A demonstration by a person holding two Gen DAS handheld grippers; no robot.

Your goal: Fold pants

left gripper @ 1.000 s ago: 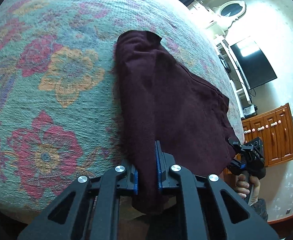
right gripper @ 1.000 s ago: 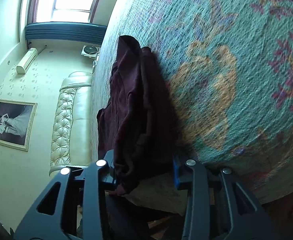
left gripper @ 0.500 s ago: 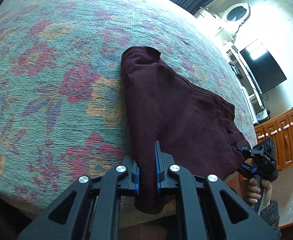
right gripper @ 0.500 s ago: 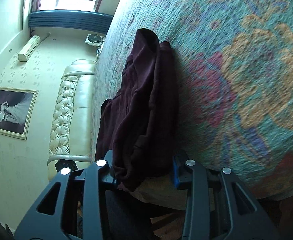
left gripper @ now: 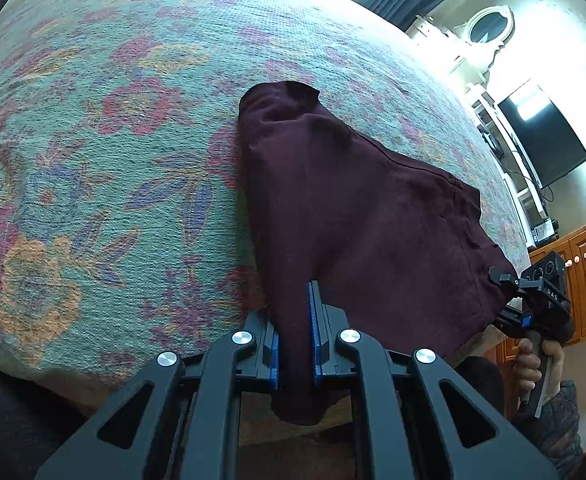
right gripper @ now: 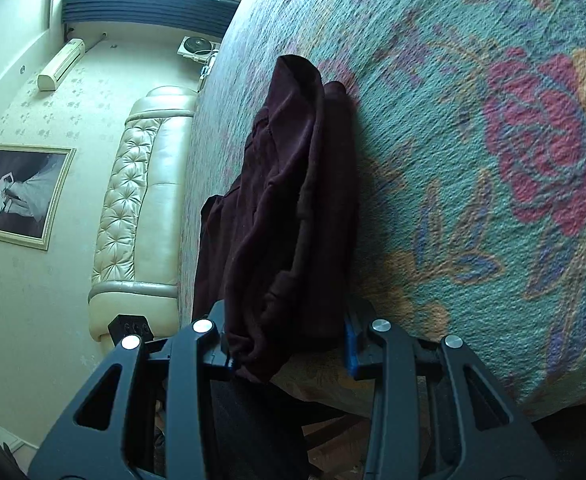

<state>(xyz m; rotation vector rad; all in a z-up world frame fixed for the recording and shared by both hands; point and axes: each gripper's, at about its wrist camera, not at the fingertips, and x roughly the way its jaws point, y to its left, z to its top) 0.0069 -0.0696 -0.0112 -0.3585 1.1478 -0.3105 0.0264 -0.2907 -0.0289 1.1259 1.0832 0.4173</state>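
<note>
On the bed (left gripper: 93,168), floral cover, dark maroon pants (left gripper: 357,208) lie from 12 o'clock down to the near edge in the left wrist view, with the near end hanging over the edge. Left gripper (left gripper: 296,344): jaws closed on a pinch of the pants' near edge at 6 o'clock, and fabric hangs below the jaws. Right gripper (right gripper: 289,340): jaws wider apart, a thick bunch of pants fabric between them. It looks gripped, but contact on the 3 o'clock jaw is unclear. In the left wrist view the right gripper (left gripper: 533,296) sits at 4 o'clock, at the far corner of the same near edge, with the person's hand (left gripper: 537,364) on its handle.

Progress, judged: the pants look doubled lengthwise, legs stacked, with a few wrinkles near 12 o'clock. Crosswise folds not yet done; fabric is at full length. Left to do: carry the held end toward 12 o'clock, lay it flat, maybe fold once more, smooth. Roughly early-to-mid task.

Sofa (right gripper: 141,208) and framed picture (right gripper: 17,196) behind, not involved.
</note>
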